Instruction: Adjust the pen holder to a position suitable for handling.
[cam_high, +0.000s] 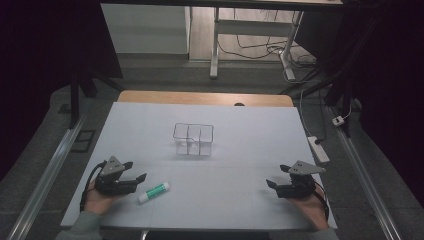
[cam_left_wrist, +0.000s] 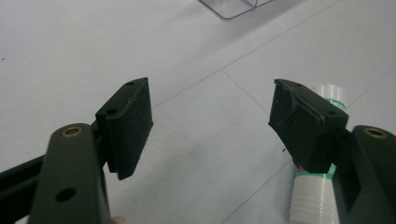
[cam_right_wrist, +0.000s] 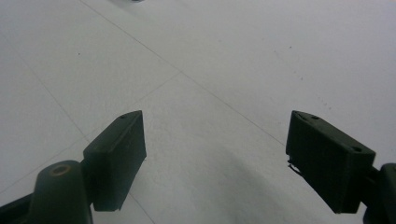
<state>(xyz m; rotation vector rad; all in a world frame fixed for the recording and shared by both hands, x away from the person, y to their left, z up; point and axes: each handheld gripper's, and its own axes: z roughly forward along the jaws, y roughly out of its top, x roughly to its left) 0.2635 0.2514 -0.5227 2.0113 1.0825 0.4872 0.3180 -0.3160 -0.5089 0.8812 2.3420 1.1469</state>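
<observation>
A white and green glue stick (cam_high: 154, 192) lies flat on the white table near the front left. My left gripper (cam_high: 136, 171) rests just left of it, open, jaws pointing right with nothing between them. In the left gripper view the glue stick (cam_left_wrist: 317, 196) lies partly hidden behind the right jaw, outside the gap. A clear plastic organiser box (cam_high: 193, 139) with compartments stands at the table's middle; its corner (cam_left_wrist: 233, 7) peeks in at the top. My right gripper (cam_high: 277, 175) sits at the front right, open over bare table (cam_right_wrist: 205, 140).
The white sheet (cam_high: 150, 125) covers a wooden table whose far edge (cam_high: 200, 97) shows. Beyond it are desk legs (cam_high: 215, 55), cables and a power strip (cam_high: 318, 149) on the floor at the right.
</observation>
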